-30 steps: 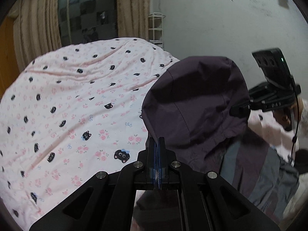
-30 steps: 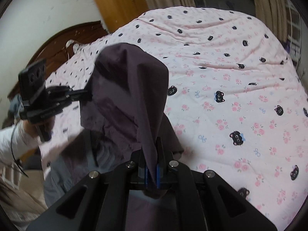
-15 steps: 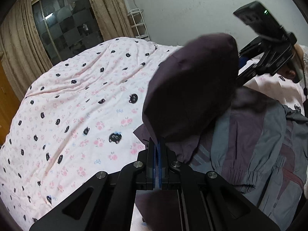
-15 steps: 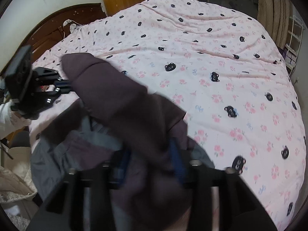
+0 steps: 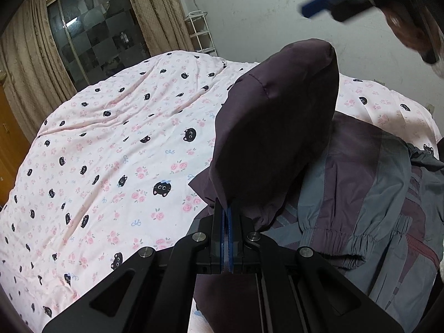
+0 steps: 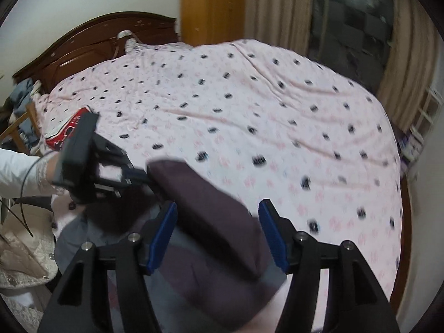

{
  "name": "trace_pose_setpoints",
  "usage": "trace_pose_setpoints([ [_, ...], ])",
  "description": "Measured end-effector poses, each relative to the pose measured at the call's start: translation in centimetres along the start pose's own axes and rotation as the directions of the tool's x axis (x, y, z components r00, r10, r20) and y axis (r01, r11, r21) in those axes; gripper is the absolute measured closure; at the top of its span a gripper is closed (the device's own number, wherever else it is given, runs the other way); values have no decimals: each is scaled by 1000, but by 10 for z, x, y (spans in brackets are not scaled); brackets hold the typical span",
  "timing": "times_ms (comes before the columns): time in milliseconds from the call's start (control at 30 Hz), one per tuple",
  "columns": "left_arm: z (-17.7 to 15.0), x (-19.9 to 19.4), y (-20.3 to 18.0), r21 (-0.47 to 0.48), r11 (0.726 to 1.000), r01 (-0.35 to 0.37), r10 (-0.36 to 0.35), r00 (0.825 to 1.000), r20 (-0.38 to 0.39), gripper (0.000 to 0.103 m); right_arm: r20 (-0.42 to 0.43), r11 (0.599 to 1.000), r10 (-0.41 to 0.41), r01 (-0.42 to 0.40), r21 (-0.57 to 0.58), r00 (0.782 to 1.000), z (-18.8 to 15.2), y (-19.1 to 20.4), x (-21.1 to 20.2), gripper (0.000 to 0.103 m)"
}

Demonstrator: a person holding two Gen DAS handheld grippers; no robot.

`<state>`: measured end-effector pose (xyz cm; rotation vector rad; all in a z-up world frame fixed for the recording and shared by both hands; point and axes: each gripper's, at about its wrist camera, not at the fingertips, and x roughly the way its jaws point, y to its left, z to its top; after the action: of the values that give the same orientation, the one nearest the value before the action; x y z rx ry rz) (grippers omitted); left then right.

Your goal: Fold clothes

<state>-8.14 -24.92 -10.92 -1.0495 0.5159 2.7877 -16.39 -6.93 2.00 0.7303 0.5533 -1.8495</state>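
Right gripper (image 6: 217, 236): fingers now spread wide, nothing pinched. 1 s ago they were pressed together on the hood (image 5: 277, 130); 0.5 s ago they were opening. In the left wrist view the right gripper is seen lifted high, top right, well clear of the cloth.

Left gripper (image 5: 226, 238): fingers are pressed together, pinching the hood edge. The hood is held up off the bed by this 1 grip only; its free side droops between the right fingers in the right wrist view.

Jacket (image 5: 374, 194) (purple and grey, elastic cuffs) is spread at the near right edge of the bed, body down, sleeves lying across it.

Judgement: 1 hood corner has been let go, so the hood is probably being laid over onto the jacket body as a fold. Fold not finished; hood is not flat yet.

Surface: soft pink sheet (image 5: 111, 152) with black cat faces, creased, so dragging will bunch it.

Room: dark wood headboard (image 6: 83, 44), curtains (image 5: 155, 11), dark window, white rack, red item (image 6: 66, 131) near the pillow end.
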Motion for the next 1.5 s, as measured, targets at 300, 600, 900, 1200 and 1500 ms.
trace_pose_setpoints([
  [300, -4, -5, -5, -6, 1000, -5, 5, 1000, -2, 102, -147, 966, 100, -61, 250, 984, 46, -7, 73, 53],
  [600, -9, -6, -2, -26, 999, -22, 22, 1000, -11, 101, -293, 969, 90, -16, 245, 952, -2, 14, 100, 69],
  [900, -25, -26, -10, -36, 998, -44, 43, 999, -21, 101, -317, 966, 110, -27, 256, 942, -51, 42, 105, 69],
  [1200, -28, -53, -7, -131, 985, -111, 112, 994, 5, 101, -312, 950, 122, -19, 312, 942, -98, 54, 116, 69],
  [1500, 24, -28, -33, -254, 967, -33, 44, 998, 41, 97, -276, 958, 13, 67, 277, 961, -116, 73, 122, 68],
])
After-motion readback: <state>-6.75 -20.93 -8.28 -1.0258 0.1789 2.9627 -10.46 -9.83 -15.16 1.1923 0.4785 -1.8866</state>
